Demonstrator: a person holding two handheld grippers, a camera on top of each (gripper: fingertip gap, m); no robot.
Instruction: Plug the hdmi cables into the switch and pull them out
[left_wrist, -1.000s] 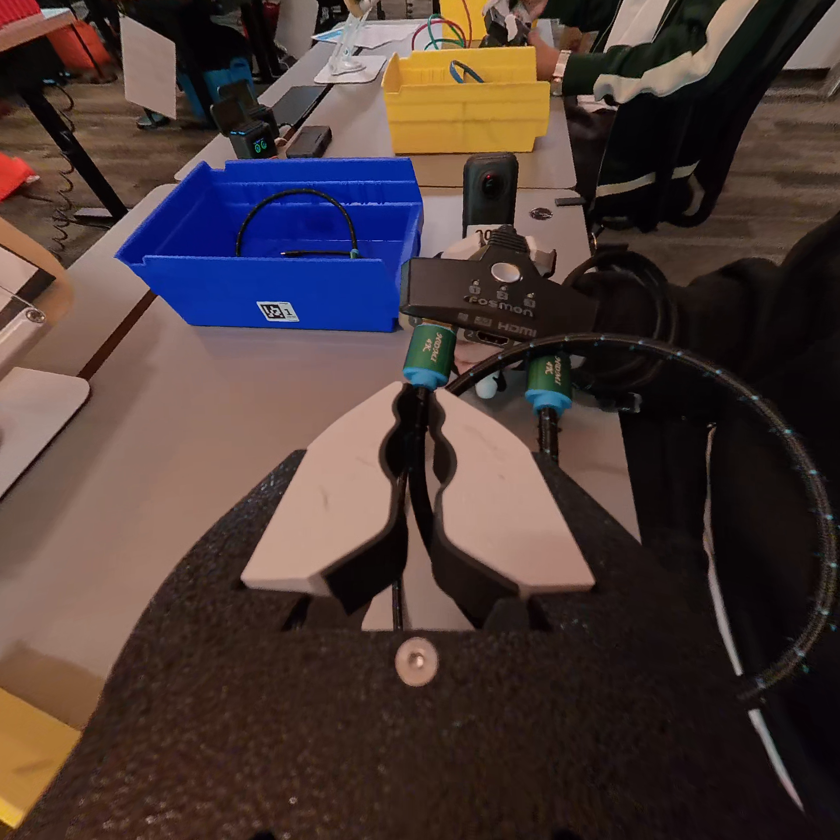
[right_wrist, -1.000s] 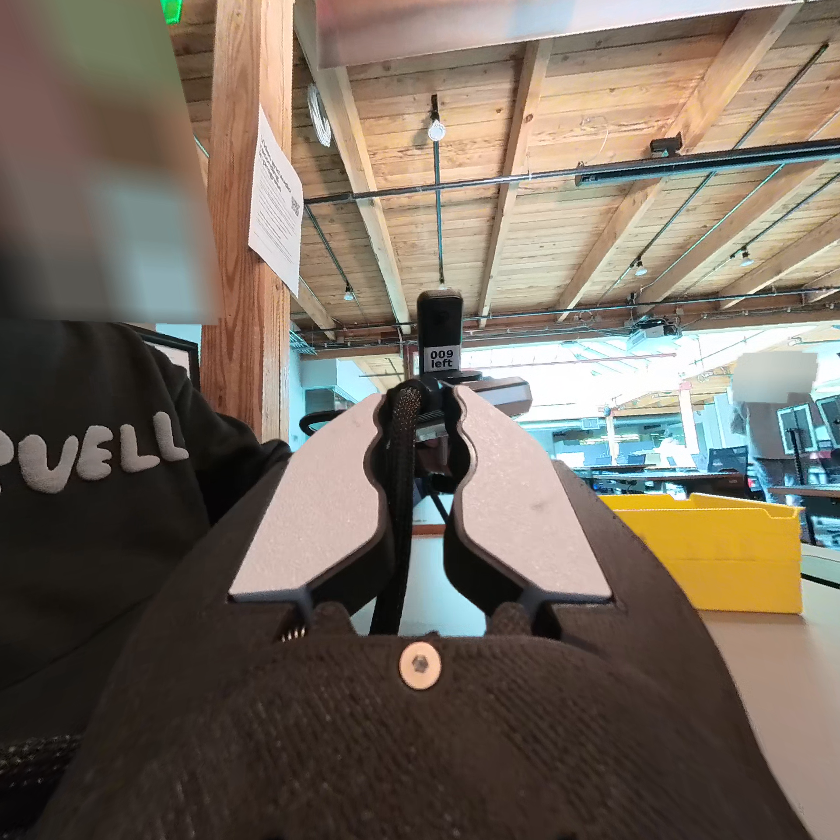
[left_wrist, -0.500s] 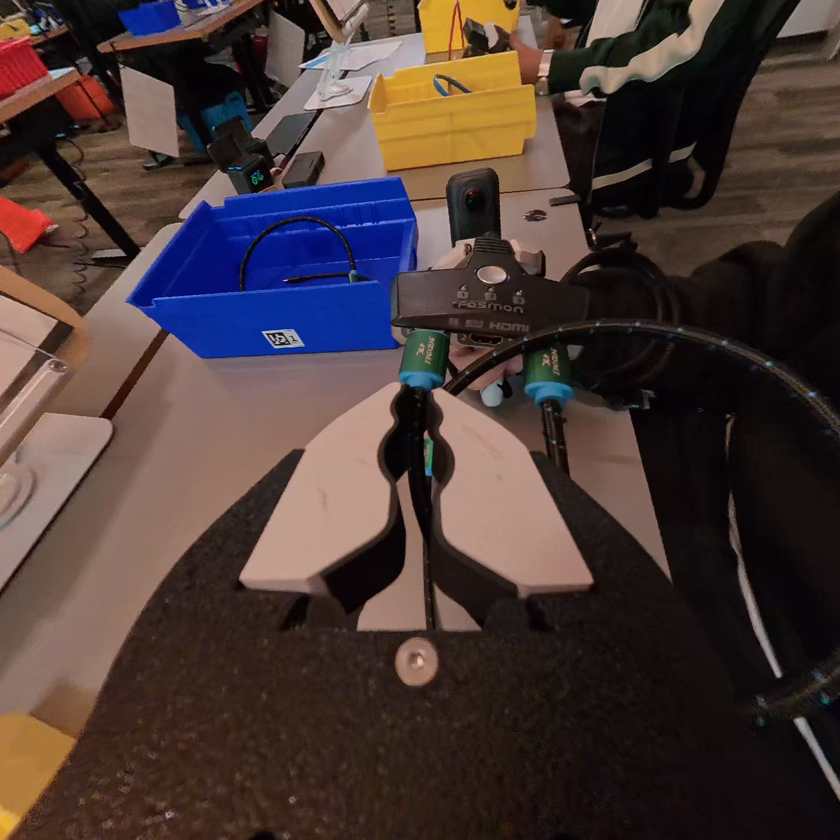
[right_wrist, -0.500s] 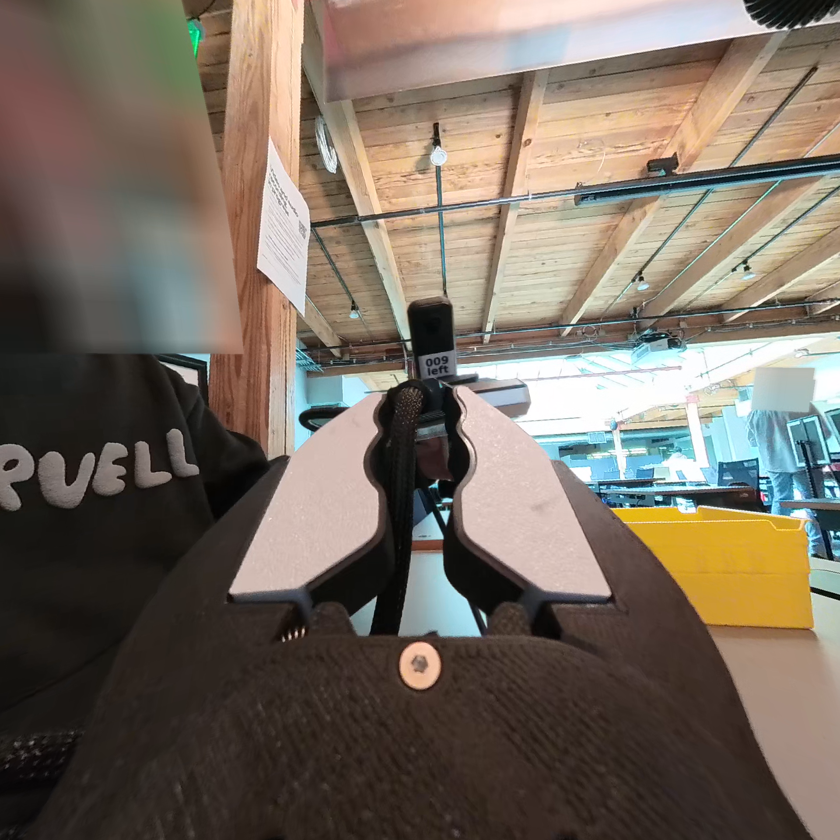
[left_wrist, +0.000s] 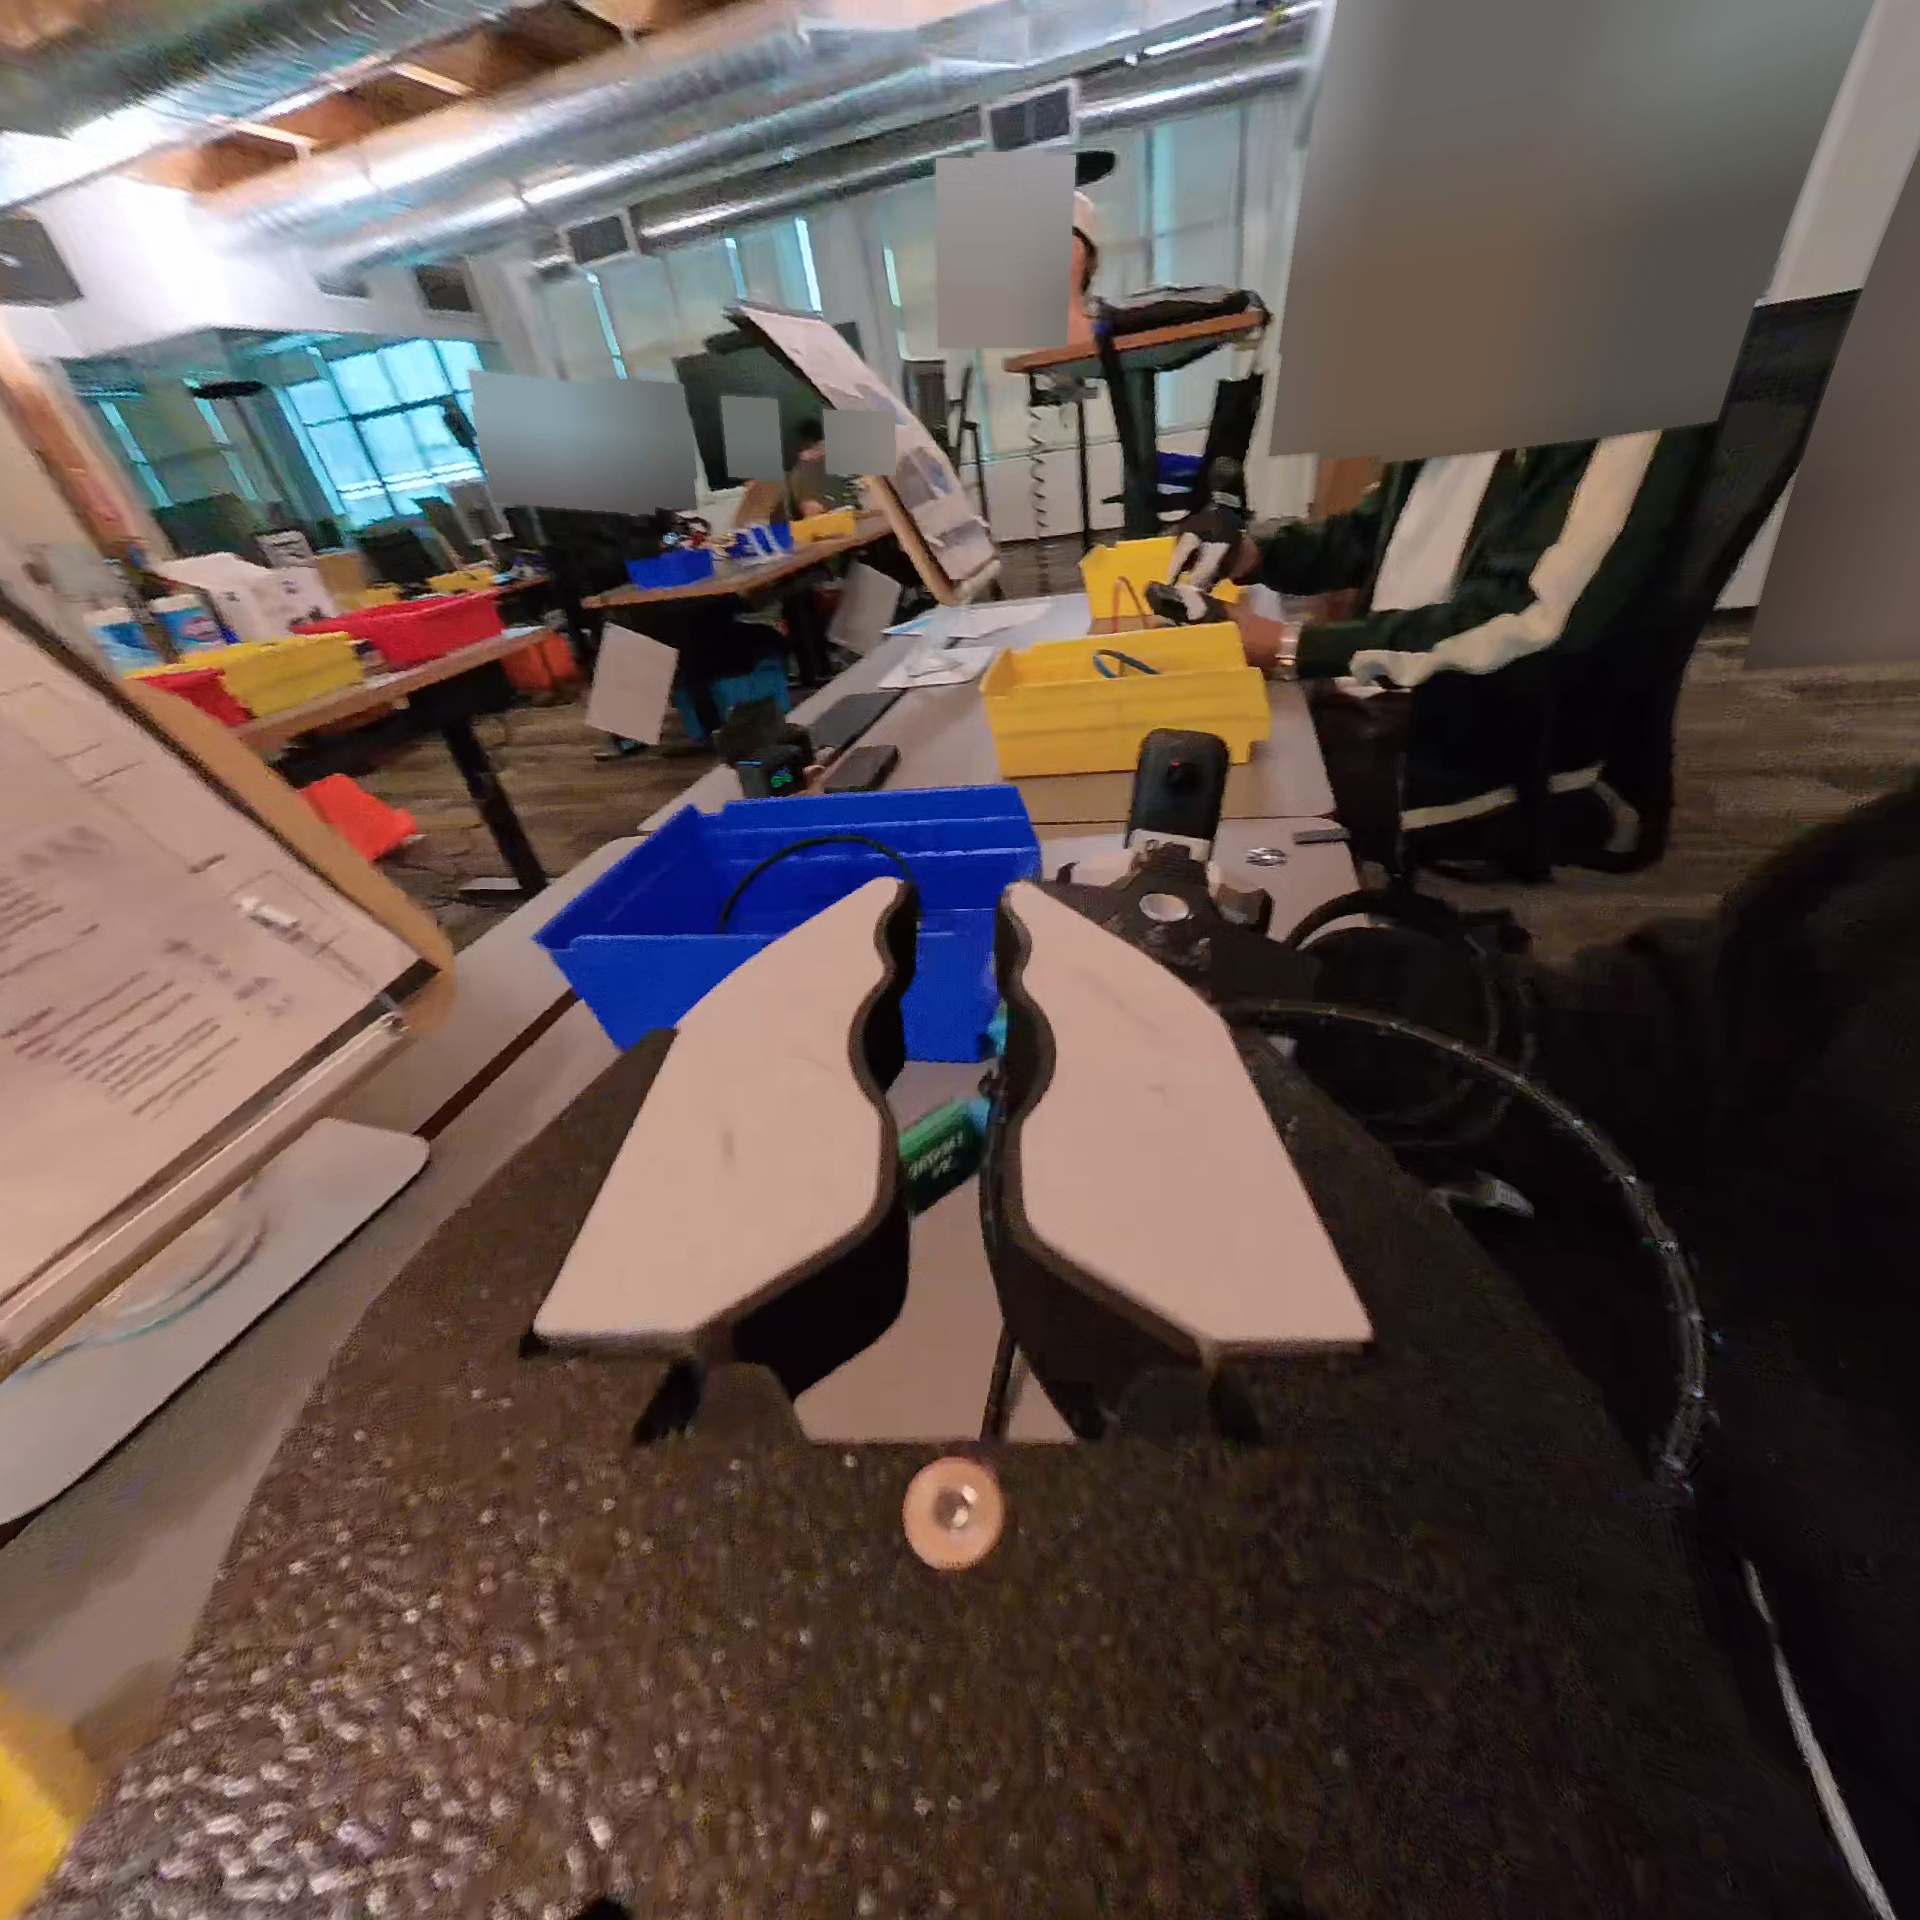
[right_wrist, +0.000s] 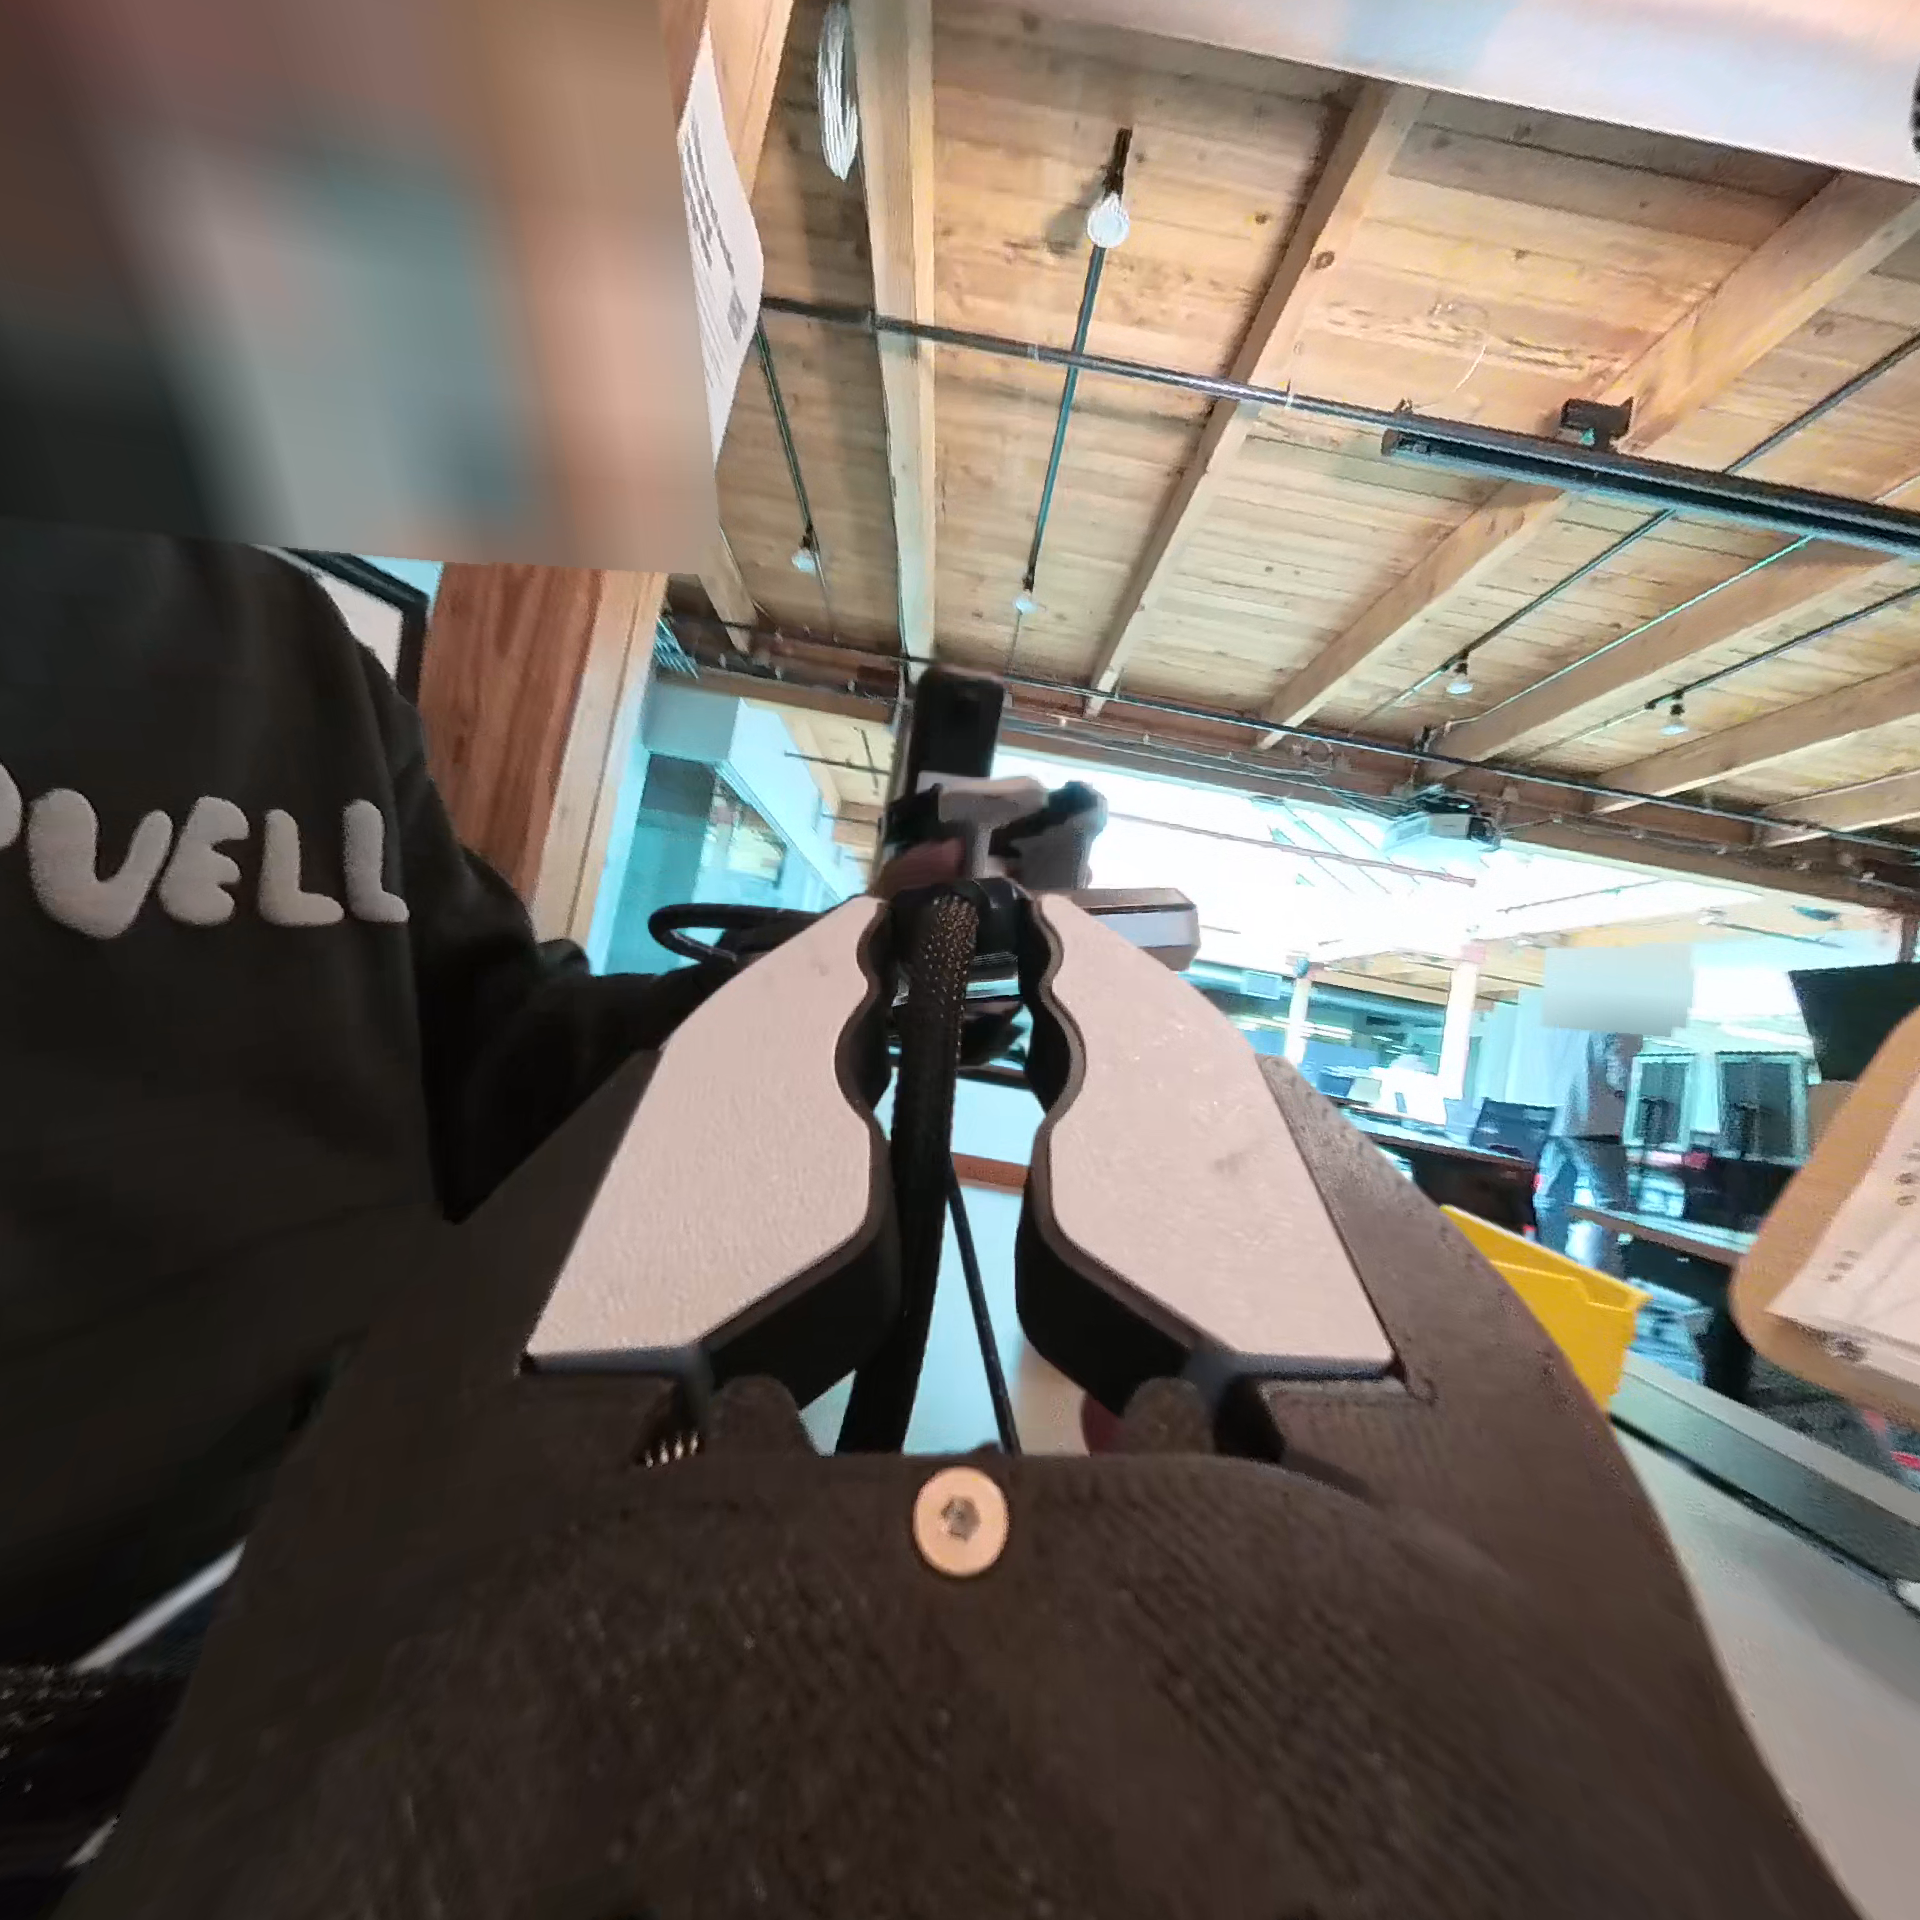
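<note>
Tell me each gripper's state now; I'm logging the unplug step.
Left gripper: open, green-shelled HDMI plug below.
Right gripper: closed on braided black cable.

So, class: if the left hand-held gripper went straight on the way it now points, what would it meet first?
Probably the blue bin: it shows right beyond the gap between the left hand-held gripper's fingertips. Depth is unclear, and a green HDMI plug already lies between the fingers.

Right gripper (right_wrist: 954, 935) parted slightly (braided cable (right_wrist: 927, 1122) between fingers).

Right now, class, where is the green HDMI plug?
In the left wrist view, the green HDMI plug lies low between the left gripper fingers, just in front of the blue bin.
</note>
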